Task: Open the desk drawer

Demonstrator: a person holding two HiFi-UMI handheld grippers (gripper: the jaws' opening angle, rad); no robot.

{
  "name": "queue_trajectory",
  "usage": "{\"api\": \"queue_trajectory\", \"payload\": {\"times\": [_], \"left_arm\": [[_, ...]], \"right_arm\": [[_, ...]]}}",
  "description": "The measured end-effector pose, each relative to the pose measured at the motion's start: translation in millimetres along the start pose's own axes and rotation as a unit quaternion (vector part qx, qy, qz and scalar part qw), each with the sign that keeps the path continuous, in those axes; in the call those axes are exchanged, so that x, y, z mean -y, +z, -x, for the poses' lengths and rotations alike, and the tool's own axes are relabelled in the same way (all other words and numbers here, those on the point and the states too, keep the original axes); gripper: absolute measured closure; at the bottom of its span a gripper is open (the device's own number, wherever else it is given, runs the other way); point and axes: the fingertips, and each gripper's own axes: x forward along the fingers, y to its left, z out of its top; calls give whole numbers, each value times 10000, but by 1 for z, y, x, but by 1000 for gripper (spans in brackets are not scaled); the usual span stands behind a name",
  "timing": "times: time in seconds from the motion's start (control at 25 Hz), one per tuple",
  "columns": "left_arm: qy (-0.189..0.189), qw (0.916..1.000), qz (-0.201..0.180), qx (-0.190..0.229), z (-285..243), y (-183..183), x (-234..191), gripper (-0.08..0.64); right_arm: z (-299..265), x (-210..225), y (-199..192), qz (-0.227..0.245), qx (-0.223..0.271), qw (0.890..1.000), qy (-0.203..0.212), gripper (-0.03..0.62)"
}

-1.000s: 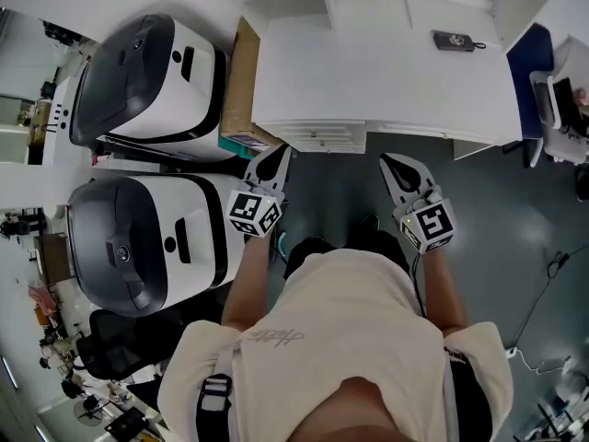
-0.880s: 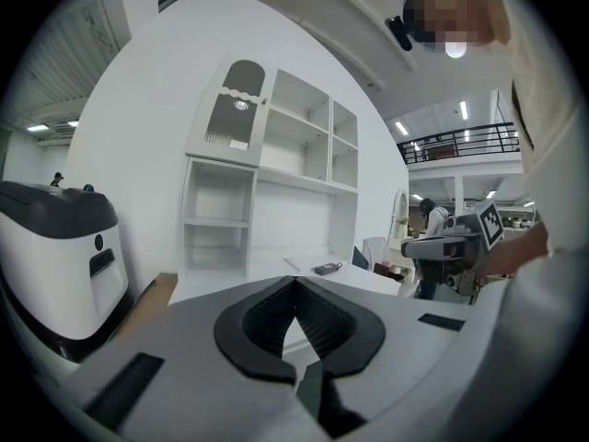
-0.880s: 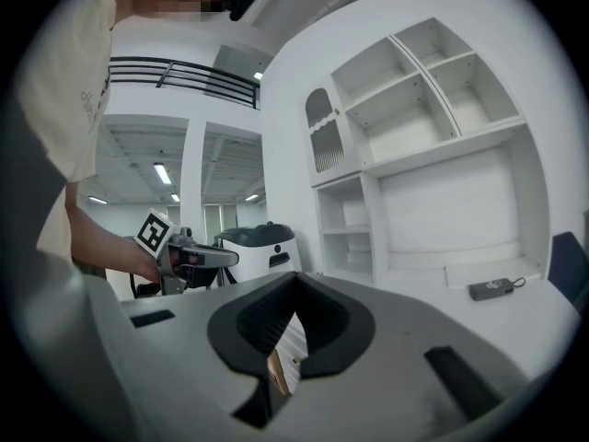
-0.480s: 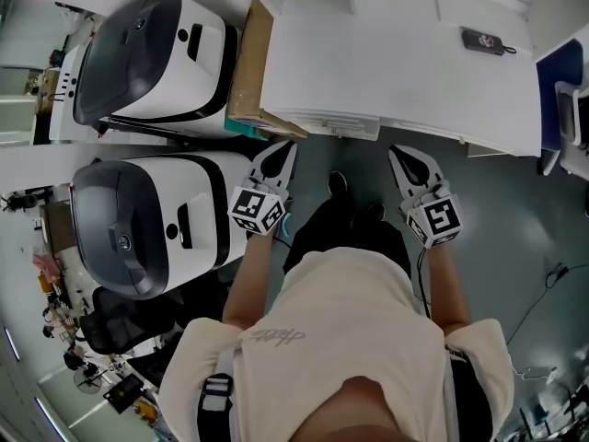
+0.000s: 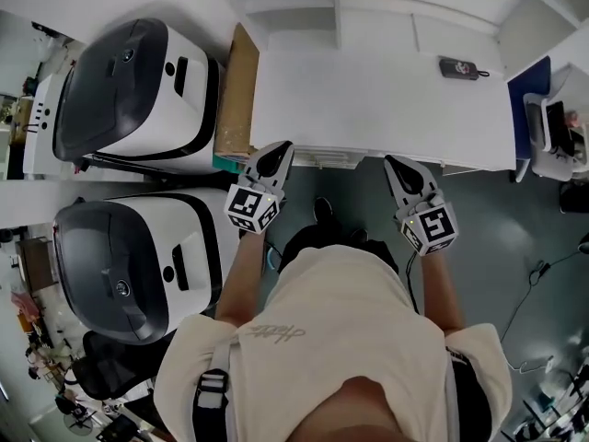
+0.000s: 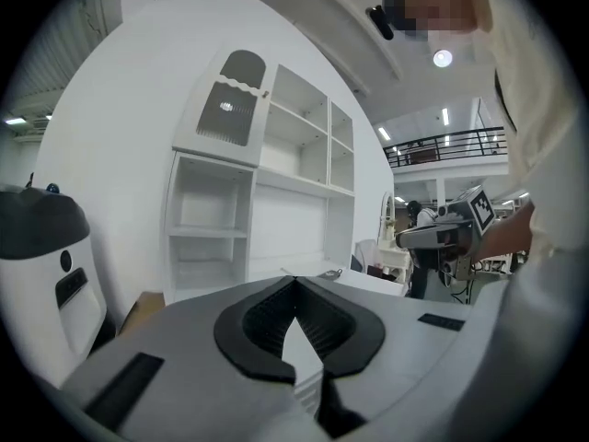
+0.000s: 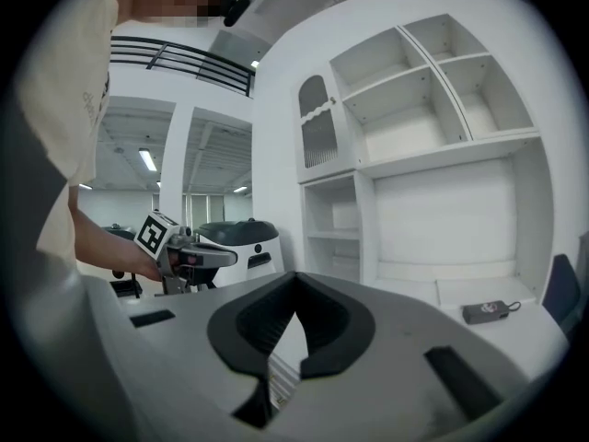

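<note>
The white desk [image 5: 377, 99] spans the top of the head view. Its drawer stack [image 5: 322, 159] shows as ridged white fronts under the near edge, between my two grippers. My left gripper [image 5: 276, 148] is shut with nothing in it, its tip at the desk's near edge just left of the drawers. My right gripper [image 5: 394, 162] is also shut and empty, at the edge to the drawers' right. In the left gripper view the jaws [image 6: 295, 284] meet, with the drawer fronts [image 6: 308, 389] in the gap below. The right gripper [image 7: 294, 276] looks the same, over the drawer fronts [image 7: 281, 382].
Two big white-and-black machines [image 5: 138, 95] [image 5: 129, 256] stand at the left, with a cardboard box [image 5: 235, 95] against the desk's side. A small black device [image 5: 457, 67] lies on the desktop. White shelves [image 7: 423, 109] rise behind the desk. A blue chair [image 5: 529, 90] stands at the right.
Both grippers have moved forward to the desk's near edge, still shut. The person has stepped closer, so the drawers now sit right between the tips.
</note>
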Motion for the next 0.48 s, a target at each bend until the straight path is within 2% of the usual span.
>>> {"api": "queue_trajectory", "payload": {"times": [0.24, 0.48], "left_arm": [[-92, 9993, -153, 325, -3, 22, -41, 557], [-107, 9985, -184, 494, -4, 28, -70, 555]], "right_arm": [[-41, -12, 22, 145, 115, 9996, -209, 595], [-67, -21, 26, 274, 15, 9993, -257, 595]]}}
